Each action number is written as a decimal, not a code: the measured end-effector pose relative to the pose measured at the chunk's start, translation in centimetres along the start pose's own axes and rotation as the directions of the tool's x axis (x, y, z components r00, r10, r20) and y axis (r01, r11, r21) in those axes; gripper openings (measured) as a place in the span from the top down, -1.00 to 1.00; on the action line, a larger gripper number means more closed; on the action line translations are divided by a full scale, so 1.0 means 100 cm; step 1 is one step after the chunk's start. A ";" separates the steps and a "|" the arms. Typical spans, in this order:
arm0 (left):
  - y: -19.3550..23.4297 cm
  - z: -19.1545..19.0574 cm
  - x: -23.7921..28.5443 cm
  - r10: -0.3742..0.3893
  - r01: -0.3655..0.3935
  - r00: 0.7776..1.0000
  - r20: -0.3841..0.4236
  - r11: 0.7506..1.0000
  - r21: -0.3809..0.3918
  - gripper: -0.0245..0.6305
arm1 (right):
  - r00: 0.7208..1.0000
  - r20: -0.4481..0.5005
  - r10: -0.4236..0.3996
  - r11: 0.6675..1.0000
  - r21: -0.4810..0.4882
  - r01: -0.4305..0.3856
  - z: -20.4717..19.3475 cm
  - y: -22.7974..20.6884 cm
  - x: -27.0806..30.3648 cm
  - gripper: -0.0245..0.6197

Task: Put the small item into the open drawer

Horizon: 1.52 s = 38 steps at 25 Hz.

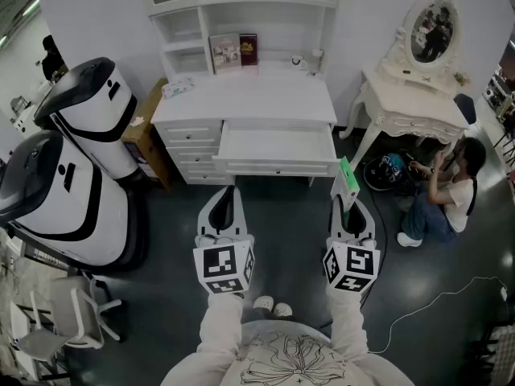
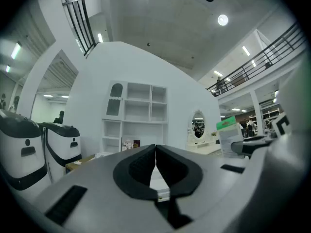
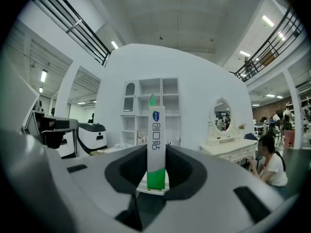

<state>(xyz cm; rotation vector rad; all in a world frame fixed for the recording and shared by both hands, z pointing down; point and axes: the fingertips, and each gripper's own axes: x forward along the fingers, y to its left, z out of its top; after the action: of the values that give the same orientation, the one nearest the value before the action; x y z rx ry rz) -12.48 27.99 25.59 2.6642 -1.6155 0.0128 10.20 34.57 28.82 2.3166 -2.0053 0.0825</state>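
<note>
Two big white machines with black bands [image 1: 88, 119] stand at the left, and a brown cardboard box [image 1: 147, 135] is just beside the rear one. At the right a person [image 1: 447, 195] sits on the dark floor [image 1: 282, 215] near a cream dressing table [image 1: 410, 107] with an oval mirror [image 1: 432, 32]. Two books [image 1: 233, 52] stand upright on a white shelf [image 1: 278, 18]

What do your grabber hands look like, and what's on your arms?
The left gripper and right gripper match. Each is a pale grey shell that narrows to a point like a beak and is lined inside with black pads. At the back, each has a cube printed with black-and-white square markers. The sleeves are pale cream.
</note>
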 end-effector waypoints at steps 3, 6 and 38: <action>0.005 -0.002 -0.001 0.001 -0.001 1.000 -0.003 1.000 -0.005 0.91 | 1.000 -0.001 -0.001 1.000 0.003 0.001 -0.001 0.005 0.001 0.65; 0.009 -0.002 0.001 0.000 0.000 1.000 -0.003 1.000 -0.009 0.91 | 1.000 -0.004 -0.001 1.000 0.005 0.001 -0.002 0.008 0.003 0.65; 0.065 -0.047 0.128 -0.008 0.007 0.995 -0.095 1.000 -0.009 0.91 | 0.996 -0.095 -0.004 0.999 0.044 0.008 -0.040 0.010 0.141 0.65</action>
<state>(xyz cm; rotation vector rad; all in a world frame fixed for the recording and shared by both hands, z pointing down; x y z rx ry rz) -12.26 13.79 30.62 2.6201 -1.5740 0.1302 11.29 20.87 34.15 2.2984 -1.9709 0.2345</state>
